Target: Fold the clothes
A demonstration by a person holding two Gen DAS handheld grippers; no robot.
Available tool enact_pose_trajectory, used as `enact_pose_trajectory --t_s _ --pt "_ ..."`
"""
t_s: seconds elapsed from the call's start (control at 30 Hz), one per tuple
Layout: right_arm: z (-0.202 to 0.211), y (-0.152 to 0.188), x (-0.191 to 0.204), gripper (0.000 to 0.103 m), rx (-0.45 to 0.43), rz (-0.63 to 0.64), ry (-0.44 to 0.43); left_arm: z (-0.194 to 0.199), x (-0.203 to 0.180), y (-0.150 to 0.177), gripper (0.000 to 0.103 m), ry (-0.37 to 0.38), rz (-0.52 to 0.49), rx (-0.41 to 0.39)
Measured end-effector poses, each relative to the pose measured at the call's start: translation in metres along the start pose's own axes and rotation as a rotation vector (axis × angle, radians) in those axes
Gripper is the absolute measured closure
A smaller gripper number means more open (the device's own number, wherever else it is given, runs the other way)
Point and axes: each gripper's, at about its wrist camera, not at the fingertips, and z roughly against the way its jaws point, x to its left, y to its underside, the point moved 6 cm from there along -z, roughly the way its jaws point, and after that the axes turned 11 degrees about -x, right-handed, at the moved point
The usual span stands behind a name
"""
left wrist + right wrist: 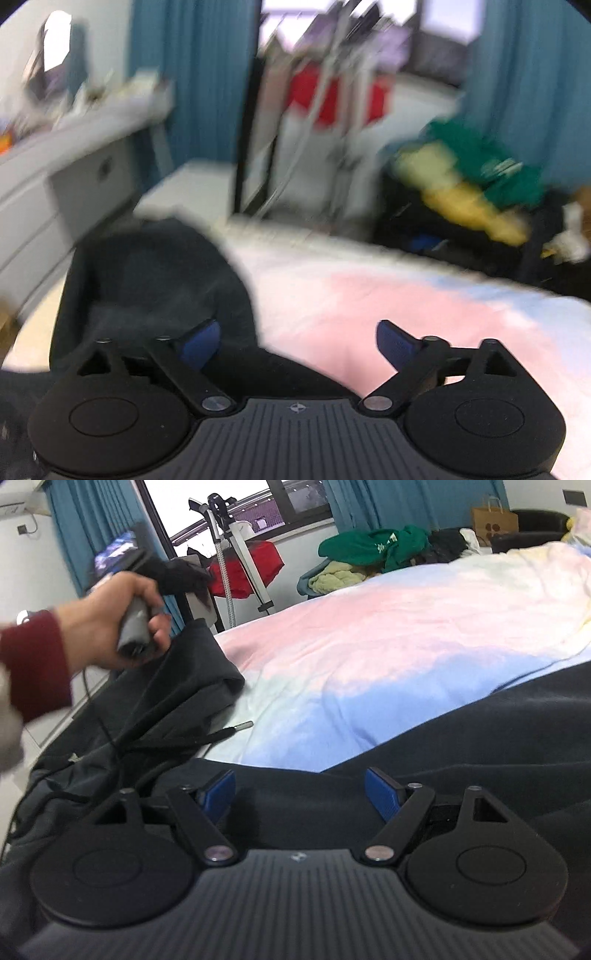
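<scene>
The right gripper had its jaws spread wide, gripping nothing. Its blue-padded fingertips hovered just above the dark navy fleece garment, whose cloth filled the space beneath and between them; whether the pads touched it cannot be told. The garment lay on the bed with the pastel pink, blue and yellow cover, along its near edge. Its bunched part rose to the left of the jaws, and a drawstring with a metal tip trailed from it onto the cover.

The left gripper also stood with jaws wide apart and empty. In its blurred view one blue pad was over the same dark garment and the other over the pink cover, so the garment's edge ran between them.

In the right wrist view the person's left hand, in a dark red sleeve cuff, held the left gripper's grey handle above the bunched cloth.

Beyond the bed's far side lay a heap of green and yellow clothes.
</scene>
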Motion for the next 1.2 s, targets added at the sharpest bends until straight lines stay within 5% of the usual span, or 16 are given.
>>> enact_pose_trajectory --t_s 0.13,0.2,0.23,0.3,0.43,0.53,0.63,0.73,1.0,1.2 --pt "-0.003 0.001 -0.001 0.023 -0.008 -0.006 -0.015 -0.029 0.007 0.013 0.03 -0.074 0.029 0.14" --pt "-0.002 0.002 -0.003 0.024 -0.014 -0.02 -0.023 -0.025 0.008 0.014 0.071 -0.072 0.003 0.116" --pt "-0.001 0.001 -0.003 0.025 -0.017 -0.021 -0.026 -0.022 0.008 0.014 0.083 -0.069 -0.015 0.097" --pt "0.001 0.001 -0.003 0.025 -0.021 -0.016 -0.031 -0.008 0.013 0.012 0.092 -0.024 -0.002 0.05" --pt "0.007 -0.002 -0.005 0.025 -0.044 -0.011 -0.023 0.05 0.027 0.001 0.094 0.1 -0.032 -0.028" --pt "0.013 -0.003 -0.007 0.024 -0.056 -0.014 -0.021 0.128 0.042 -0.011 0.094 0.253 -0.076 -0.122" --pt "0.022 -0.008 -0.005 0.024 -0.072 -0.037 -0.045 0.208 0.067 -0.016 0.094 0.379 -0.068 -0.203" --pt "0.04 -0.018 -0.001 0.024 -0.124 -0.037 -0.086 0.273 0.115 -0.002 0.094 0.428 0.002 -0.262" --pt "0.074 -0.027 0.012 0.022 -0.177 -0.135 -0.268 0.317 0.268 0.109 0.093 0.278 0.206 -0.266" --pt "0.077 -0.019 0.031 0.022 -0.121 -0.135 -0.363 0.308 0.315 0.172 0.092 0.253 0.281 -0.272"
